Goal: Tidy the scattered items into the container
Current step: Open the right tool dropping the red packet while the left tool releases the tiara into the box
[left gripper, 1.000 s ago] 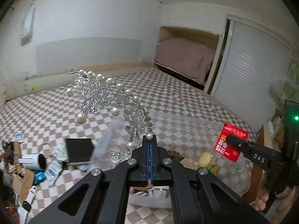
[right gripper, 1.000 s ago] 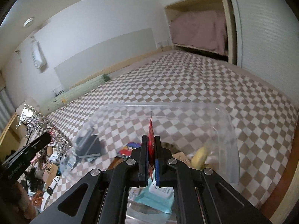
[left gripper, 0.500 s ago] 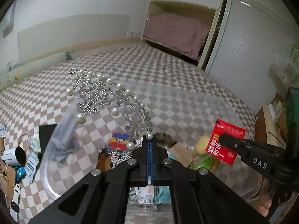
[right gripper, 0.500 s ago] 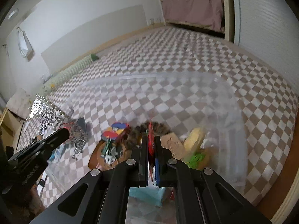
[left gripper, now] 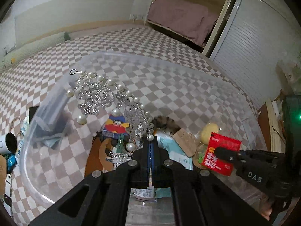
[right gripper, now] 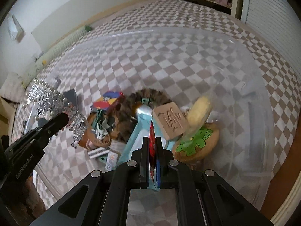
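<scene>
Change since earlier: both grippers have come down over the clear round plastic container (left gripper: 47, 105), which now fills each view.
Left wrist view: left gripper (left gripper: 150, 145) is clamped on the rim of a silver filigree tiara with white pearls (left gripper: 105, 101), which rises ahead and to its left, over the container's mouth.
Left view, right side: right gripper (left gripper: 218, 151) pinches a red foil sachet with white print (left gripper: 222, 153).
Right wrist view: sachet (right gripper: 152, 137) sits edge-on between the shut fingers, directly above a pale blue packet (right gripper: 135, 137), a tan carved block (right gripper: 170, 121) and a yellow lump (right gripper: 199, 109) already inside.
Right view, left side: tiara (right gripper: 56, 101) hangs just inside the near wall.
Doing it well: lower each piece until close to the pile, then release; keep the tiara's dangling pearls off the rim so they do not snag.
</scene>
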`<state>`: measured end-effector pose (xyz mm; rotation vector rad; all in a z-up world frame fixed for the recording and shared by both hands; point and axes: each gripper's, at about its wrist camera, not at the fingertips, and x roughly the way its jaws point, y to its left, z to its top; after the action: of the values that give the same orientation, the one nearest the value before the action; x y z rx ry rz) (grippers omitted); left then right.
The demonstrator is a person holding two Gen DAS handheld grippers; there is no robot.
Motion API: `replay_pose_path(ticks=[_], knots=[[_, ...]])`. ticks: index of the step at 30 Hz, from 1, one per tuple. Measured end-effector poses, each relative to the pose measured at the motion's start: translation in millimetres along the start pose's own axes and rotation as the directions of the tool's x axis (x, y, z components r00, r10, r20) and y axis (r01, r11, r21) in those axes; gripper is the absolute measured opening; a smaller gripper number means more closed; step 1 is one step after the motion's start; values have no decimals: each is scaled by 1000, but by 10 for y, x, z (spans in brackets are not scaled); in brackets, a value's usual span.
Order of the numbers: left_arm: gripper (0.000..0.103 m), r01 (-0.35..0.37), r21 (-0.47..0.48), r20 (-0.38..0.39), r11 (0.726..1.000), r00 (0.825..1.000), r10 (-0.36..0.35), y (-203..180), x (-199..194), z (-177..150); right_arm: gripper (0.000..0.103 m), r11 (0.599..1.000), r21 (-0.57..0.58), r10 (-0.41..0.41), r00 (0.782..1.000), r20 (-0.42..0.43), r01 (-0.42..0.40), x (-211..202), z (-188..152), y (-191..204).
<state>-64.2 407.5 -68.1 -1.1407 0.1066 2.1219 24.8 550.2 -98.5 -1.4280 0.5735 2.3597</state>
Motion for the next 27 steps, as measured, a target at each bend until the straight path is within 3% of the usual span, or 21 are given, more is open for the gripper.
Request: replay_pose_path(ticks=[16,27], knots=[[3,-24,-14,-53,1000,998,24,36,111,-96,6,1000,-8,-22,999,-39,21,58,-1,17],[23,-28,-21,-57,999,998,27,36,41,-92,6,1000,-10,-12,999,-45,11,62,-17,32]])
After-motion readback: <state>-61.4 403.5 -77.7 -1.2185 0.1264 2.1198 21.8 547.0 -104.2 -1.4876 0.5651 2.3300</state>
